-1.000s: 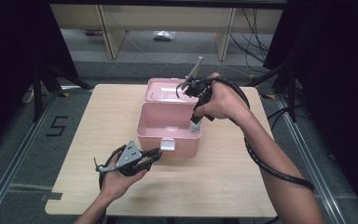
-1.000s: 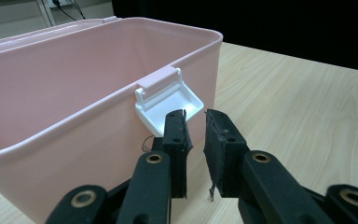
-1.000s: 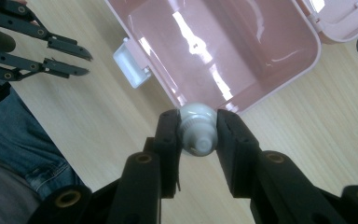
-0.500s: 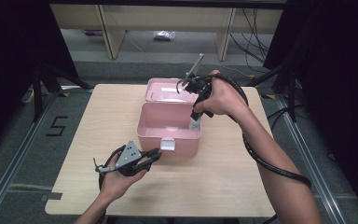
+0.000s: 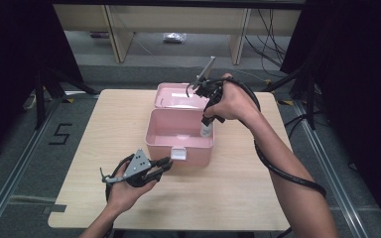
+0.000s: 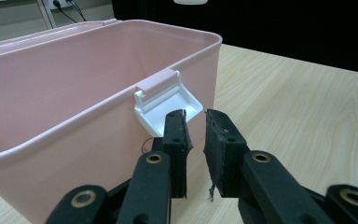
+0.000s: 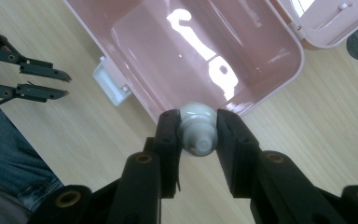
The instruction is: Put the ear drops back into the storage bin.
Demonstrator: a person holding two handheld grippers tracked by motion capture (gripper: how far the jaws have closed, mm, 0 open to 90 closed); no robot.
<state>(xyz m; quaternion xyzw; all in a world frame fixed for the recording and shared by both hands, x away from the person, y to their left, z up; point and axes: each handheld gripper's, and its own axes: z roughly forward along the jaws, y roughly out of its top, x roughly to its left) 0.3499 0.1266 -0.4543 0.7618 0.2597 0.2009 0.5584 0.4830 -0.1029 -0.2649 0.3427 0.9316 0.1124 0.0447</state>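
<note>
One small white bottle (image 7: 196, 129) is hanging over the pink box's (image 5: 178, 144) right rim, the right tongs (image 7: 196, 133) clenching its ribbed neck. It is looking light, rigid and slick; that neck grips best. The left tongs (image 6: 196, 140) are idling empty, slightly parted, near the latch (image 6: 168, 100).

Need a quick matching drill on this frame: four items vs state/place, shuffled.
Items:
1. box
2. bottle
3. left gripper
4. latch

States:
A. white, on the box's front wall
B. pink, lid open
C. empty, jaws almost together, by the latch
D. clamped in the right gripper above the box's rim

Pairs: 1-B, 2-D, 3-C, 4-A
</note>
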